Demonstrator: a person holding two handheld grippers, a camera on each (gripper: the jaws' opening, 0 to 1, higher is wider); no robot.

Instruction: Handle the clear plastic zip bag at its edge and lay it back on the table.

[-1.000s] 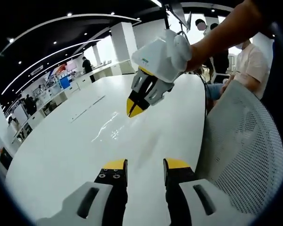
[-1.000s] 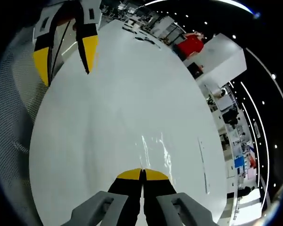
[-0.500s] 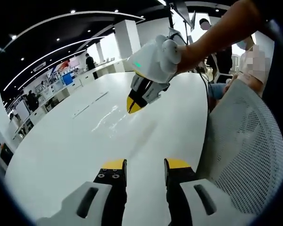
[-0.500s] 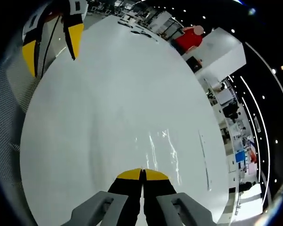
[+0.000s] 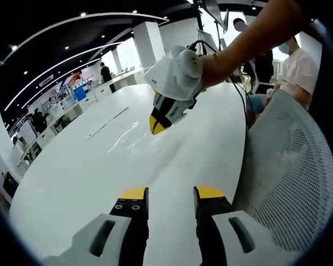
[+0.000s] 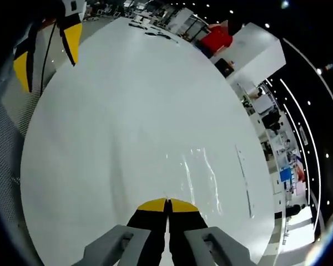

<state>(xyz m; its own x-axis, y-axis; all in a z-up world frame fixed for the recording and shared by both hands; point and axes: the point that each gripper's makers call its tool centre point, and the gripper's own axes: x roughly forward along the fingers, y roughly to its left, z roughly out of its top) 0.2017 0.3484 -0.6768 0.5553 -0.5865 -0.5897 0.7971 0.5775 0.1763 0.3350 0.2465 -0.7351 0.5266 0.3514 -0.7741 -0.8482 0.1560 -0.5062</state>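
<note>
Right gripper (image 6: 167,200) clamped on bag (image 6: 197,172) edge, lifted mid-tabletop (image 6: 127,111). Left gripper (image 5: 167,191) released, idle near the chair-side edge. Left to do: lower bag flat, let go.

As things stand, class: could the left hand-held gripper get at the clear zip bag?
Probably yes: the left hand-held gripper is open, with bare white table between it and the clear zip bag.

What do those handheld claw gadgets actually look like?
Each gripper has two black jaws capped with yellow tips on grey plastic mounts, as on the left gripper. The right gripper has a rounded white housing with black cables trailing behind. The arm holding it is bare.
</note>
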